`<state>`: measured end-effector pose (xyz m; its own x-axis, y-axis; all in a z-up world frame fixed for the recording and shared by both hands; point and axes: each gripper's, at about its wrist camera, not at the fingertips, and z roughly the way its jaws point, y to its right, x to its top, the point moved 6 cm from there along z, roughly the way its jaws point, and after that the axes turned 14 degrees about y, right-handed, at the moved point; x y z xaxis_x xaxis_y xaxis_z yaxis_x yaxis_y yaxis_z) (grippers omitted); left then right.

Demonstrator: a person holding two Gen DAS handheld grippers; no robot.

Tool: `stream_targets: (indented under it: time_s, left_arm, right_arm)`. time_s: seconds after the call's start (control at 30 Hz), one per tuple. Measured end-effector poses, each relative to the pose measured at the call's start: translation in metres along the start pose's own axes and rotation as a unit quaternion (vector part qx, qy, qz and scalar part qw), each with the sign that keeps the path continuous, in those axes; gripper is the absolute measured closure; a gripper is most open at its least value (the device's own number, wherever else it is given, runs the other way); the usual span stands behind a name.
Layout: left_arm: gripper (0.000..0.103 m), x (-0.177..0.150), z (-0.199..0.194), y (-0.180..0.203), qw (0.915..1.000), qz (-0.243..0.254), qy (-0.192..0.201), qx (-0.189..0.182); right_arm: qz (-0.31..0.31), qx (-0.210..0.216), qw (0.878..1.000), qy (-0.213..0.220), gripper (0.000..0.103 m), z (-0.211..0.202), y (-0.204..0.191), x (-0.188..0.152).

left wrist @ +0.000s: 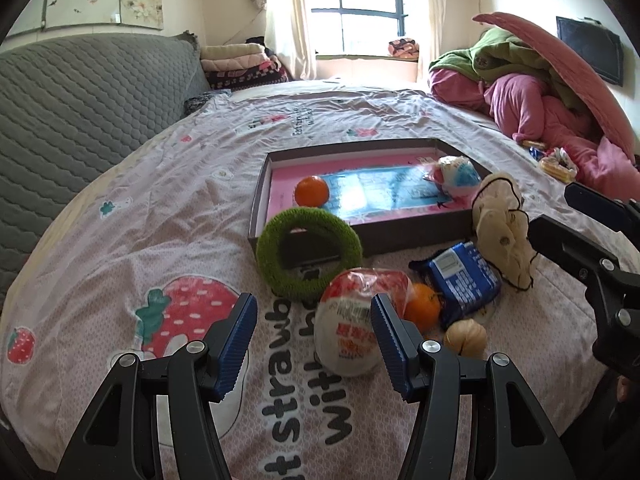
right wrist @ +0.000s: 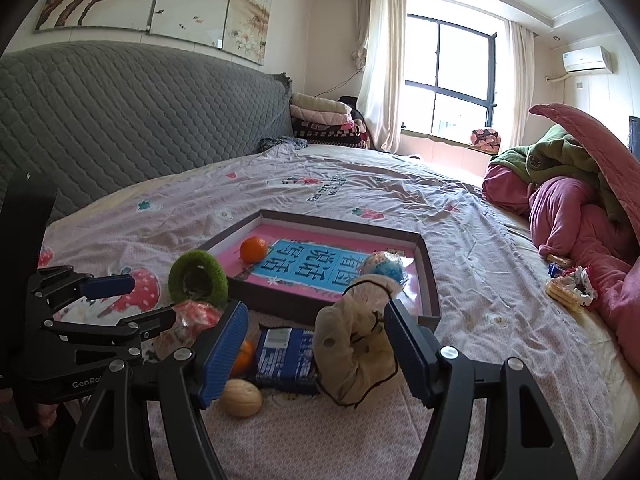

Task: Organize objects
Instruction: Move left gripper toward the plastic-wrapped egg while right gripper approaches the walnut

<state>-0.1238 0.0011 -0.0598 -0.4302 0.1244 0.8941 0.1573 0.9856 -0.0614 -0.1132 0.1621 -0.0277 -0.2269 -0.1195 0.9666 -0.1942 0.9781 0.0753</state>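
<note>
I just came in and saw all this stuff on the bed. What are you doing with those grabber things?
A person holds a grabber in each hand to tidy things into the shallow box. An orange and a blue-and-white packet already lie inside. The left gripper is open in front of a red-and-white wrapped snack, and the right gripper is open around a beige cloth toy. Neither is gripping yet.
</note>
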Motion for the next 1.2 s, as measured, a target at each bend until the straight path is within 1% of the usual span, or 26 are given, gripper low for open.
stream_targets:
  time_s: [0.23, 0.6, 1.0, 1.1, 1.2]
  left_arm:
    - [0.042, -0.005, -0.005, 0.001, 0.9999, -0.01, -0.007, -0.008]
    - [0.042, -0.01, -0.012, -0.001, 0.9998, -0.009, -0.011, -0.011]
    - [0.042, -0.018, -0.016, 0.003, 0.9997, -0.004, -0.02, -0.014]
    - [0.042, -0.021, -0.015, 0.003, 0.9996, -0.001, -0.025, -0.015]
    - [0.042, -0.024, -0.013, 0.004, 0.9991, -0.009, -0.035, -0.023]
  right_arm:
    - [-0.009, 0.005, 1.0, -0.007, 0.033, -0.004, -0.008, -0.007]
    - [-0.017, 0.01, 1.0, -0.021, 0.033, -0.011, -0.017, -0.019]
    - [-0.012, 0.013, 0.999, -0.027, 0.033, -0.011, -0.017, -0.022]
    - [-0.01, 0.014, 0.999, -0.029, 0.033, -0.012, -0.017, -0.023]
    - [-0.006, 0.017, 0.999, -0.037, 0.033, -0.011, -0.017, -0.026]
